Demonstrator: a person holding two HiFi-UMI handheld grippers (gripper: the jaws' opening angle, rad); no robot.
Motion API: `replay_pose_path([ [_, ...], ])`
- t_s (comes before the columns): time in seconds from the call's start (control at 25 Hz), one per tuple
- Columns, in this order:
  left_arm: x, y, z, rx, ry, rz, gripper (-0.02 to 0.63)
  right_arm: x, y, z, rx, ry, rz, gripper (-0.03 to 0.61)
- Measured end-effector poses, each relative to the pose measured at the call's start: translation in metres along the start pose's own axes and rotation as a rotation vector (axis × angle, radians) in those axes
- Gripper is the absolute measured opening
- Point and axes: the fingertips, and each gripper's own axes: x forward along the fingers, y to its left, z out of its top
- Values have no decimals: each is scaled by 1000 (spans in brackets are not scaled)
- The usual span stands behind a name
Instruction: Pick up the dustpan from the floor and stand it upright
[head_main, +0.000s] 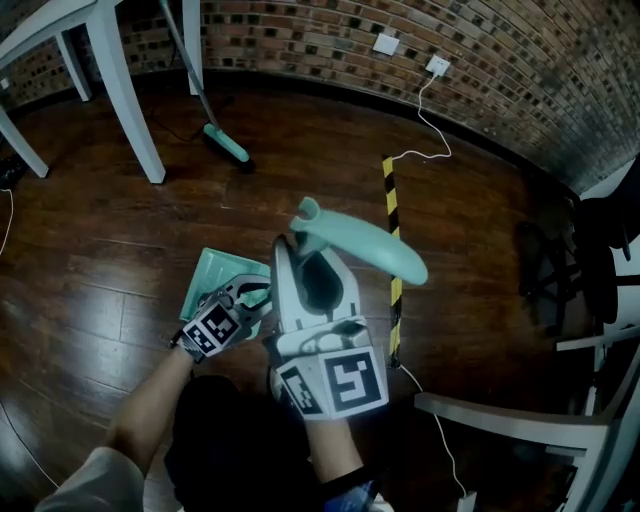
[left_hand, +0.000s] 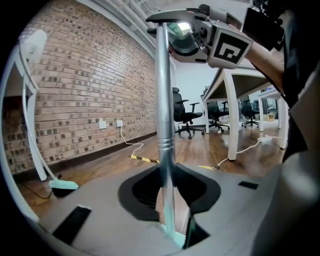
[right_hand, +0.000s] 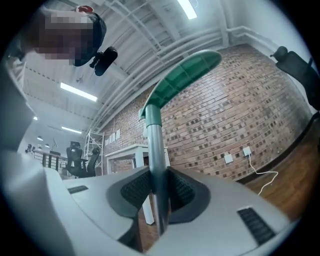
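The teal dustpan's tray (head_main: 215, 275) rests on the dark wood floor, and its silver pole rises to a teal handle grip (head_main: 365, 250). My right gripper (head_main: 303, 250) is shut on the pole just under that grip. My left gripper (head_main: 255, 296) is shut on the pole lower down, near the tray. In the left gripper view the pole (left_hand: 164, 100) runs up between the jaws of my left gripper (left_hand: 167, 202) to the right gripper overhead. In the right gripper view the pole stands between the pads of my right gripper (right_hand: 157, 200), with the green grip (right_hand: 185, 75) above.
A broom with a teal head (head_main: 228, 145) leans near a white table leg (head_main: 130, 100). A yellow-black tape strip (head_main: 392, 230) and a white cable (head_main: 430, 110) lie on the floor. A dark office chair (head_main: 590, 250) and white furniture (head_main: 520, 420) stand at the right.
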Motion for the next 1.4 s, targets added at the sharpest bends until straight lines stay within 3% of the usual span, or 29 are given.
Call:
replay_pose_path([
  [0.28, 5, 6, 0, -69, -73, 40, 106, 2, -5, -21, 50, 16, 74, 114],
  [0.44, 2, 6, -7, -1, -50, 53, 117, 2, 4, -24, -9, 29, 108, 114],
  [0.6, -6, 0, -30, 31, 15, 42, 176, -7, 5, -25, -50, 51, 112, 114],
  [0.8, -41, -5, -35, 78, 23, 80, 178, -37, -3, -22, -103, 96, 130, 120],
  [0.88, -62, 3, -32, 33, -2, 123, 178, -45, -9, -22, -144, 115, 119, 120],
  [0.96, -89, 14, -21, -71, -46, 202, 155, -53, -19, -25, -159, 146, 77, 116],
  [1.08, -132, 31, 19, -168, -122, 301, 48, -58, -25, -15, -208, 187, 18, 66],
  [1.12, -146, 37, 39, -174, -138, 319, 6, -58, -25, -5, -232, 189, 9, 18],
  [1.28, -202, 46, 143, -190, -166, 365, 7, -72, -37, 56, -246, 237, -58, -11],
  [1.4, -245, 50, 235, -199, -169, 387, 8, -79, -37, 138, -219, 252, -126, -9],
])
